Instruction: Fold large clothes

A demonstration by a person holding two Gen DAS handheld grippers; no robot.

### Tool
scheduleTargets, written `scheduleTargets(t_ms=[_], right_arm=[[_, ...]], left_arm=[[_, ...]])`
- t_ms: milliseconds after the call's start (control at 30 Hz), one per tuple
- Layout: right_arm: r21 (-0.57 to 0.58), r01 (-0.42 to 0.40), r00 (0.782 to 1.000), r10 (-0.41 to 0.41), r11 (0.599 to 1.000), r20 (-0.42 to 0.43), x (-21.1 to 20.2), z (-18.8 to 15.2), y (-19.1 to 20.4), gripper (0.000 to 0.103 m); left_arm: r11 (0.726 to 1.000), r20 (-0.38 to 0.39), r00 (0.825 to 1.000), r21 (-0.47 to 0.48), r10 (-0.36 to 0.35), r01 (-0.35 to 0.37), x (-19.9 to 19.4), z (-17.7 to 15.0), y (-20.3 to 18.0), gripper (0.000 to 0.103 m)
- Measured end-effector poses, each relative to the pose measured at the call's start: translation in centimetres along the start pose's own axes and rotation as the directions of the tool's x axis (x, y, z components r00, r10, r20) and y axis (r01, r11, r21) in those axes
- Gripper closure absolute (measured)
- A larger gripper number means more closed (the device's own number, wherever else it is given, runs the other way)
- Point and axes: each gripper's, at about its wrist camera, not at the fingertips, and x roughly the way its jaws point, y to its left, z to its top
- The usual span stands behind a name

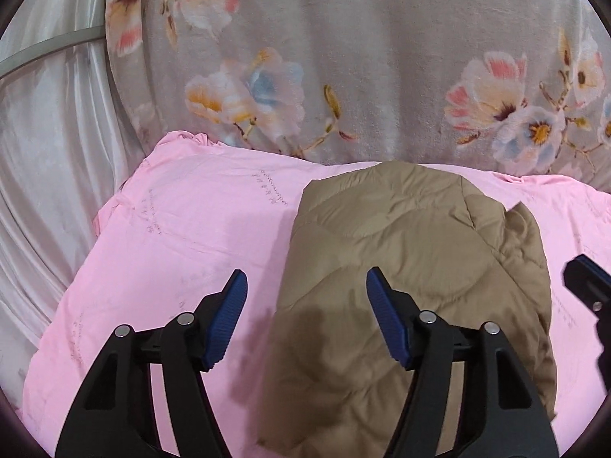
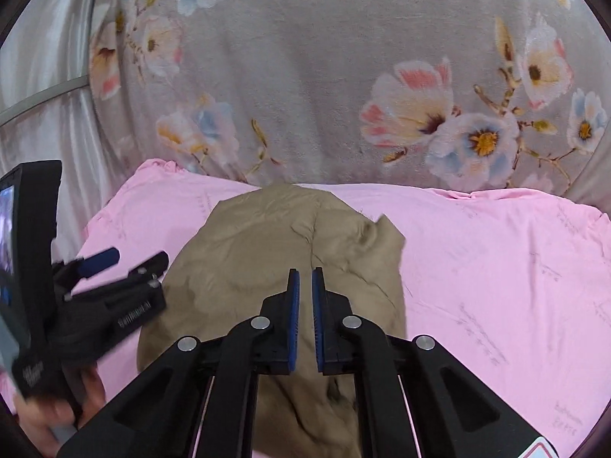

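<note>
A tan quilted jacket (image 1: 412,267) lies folded into a long bundle on the pink sheet (image 1: 183,221); it also shows in the right wrist view (image 2: 267,259). My left gripper (image 1: 305,286) is open and empty, held above the jacket's left edge. It shows at the left of the right wrist view (image 2: 126,263). My right gripper (image 2: 304,278) hangs over the middle of the jacket, its blue pads nearly together with a thin gap and nothing between them. Part of it shows at the right edge of the left wrist view (image 1: 588,286).
A grey floral blanket (image 1: 343,57) rises behind the pink sheet (image 2: 496,267), also in the right wrist view (image 2: 305,76). White satin curtain fabric (image 1: 46,152) hangs at the left. Bare pink sheet lies either side of the jacket.
</note>
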Motion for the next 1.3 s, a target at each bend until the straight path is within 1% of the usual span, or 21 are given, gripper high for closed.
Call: scheduleTargets(t_ms=[100, 200, 267, 367, 433, 567, 733, 867, 1067, 1300], right_arm=[[0.01, 0.029, 0.999, -0.028, 1.0, -0.032, 3.6, 0.5, 0.2, 0.097], [0.015, 0.07, 0.995, -0.069, 0.997, -0.066, 6.9, 0.2, -0.3, 0.097], [0.027, 0.082, 0.993, -0.079, 0.996, -0.09, 9.0, -0.3, -1.1, 0.1], [0.043, 0.077, 0.993, -0.073, 0.996, -0.098, 11.2, -1.2, -2.0, 0.101], [0.046, 0.076, 0.993, -0.071, 0.996, -0.094, 12.0, -1.9, -2.3, 0.101], [0.075, 0.05, 0.995, -0.043, 0.996, -0.09, 13.2, -2.7, -3.2, 0.101], [0.062, 0.056, 0.996, -0.051, 0.997, -0.077, 14.2, -3.4, -3.2, 0.101], [0.072, 0.05, 0.996, -0.044, 0.996, -0.078, 14.7, -3.6, -3.3, 0.102], [0.079, 0.043, 0.995, -0.036, 0.996, -0.091, 15.3, -3.5, -3.4, 0.102], [0.079, 0.045, 0.995, -0.038, 0.996, -0.095, 15.4, -3.5, -3.4, 0.102]], left_arm=[[1.0, -0.021, 1.0, -0.002, 0.012, -0.012, 2.5, 0.0, -1.0, 0.043], [1.0, -0.052, 0.998, 0.003, 0.018, -0.018, 5.2, -0.5, -1.7, 0.044], [1.0, -0.045, 0.999, 0.001, 0.022, -0.022, 6.3, -0.8, -1.9, 0.043], [1.0, -0.021, 0.999, 0.01, 0.027, -0.027, 7.1, -1.0, -2.3, 0.043], [1.0, -0.013, 1.0, 0.012, 0.025, -0.025, 7.7, -1.0, -2.6, 0.043], [1.0, 0.012, 1.0, 0.015, 0.024, -0.024, 8.9, -1.4, -2.9, 0.043], [1.0, 0.036, 0.999, 0.016, 0.019, -0.02, 10.1, -1.6, -3.2, 0.043], [1.0, 0.055, 0.998, 0.016, 0.017, -0.018, 10.8, -1.8, -3.2, 0.043], [0.999, 0.074, 0.997, 0.024, 0.038, -0.04, 11.3, -2.1, -3.6, 0.043], [0.999, 0.08, 0.996, 0.026, 0.046, -0.048, 11.5, -2.3, -3.7, 0.043]])
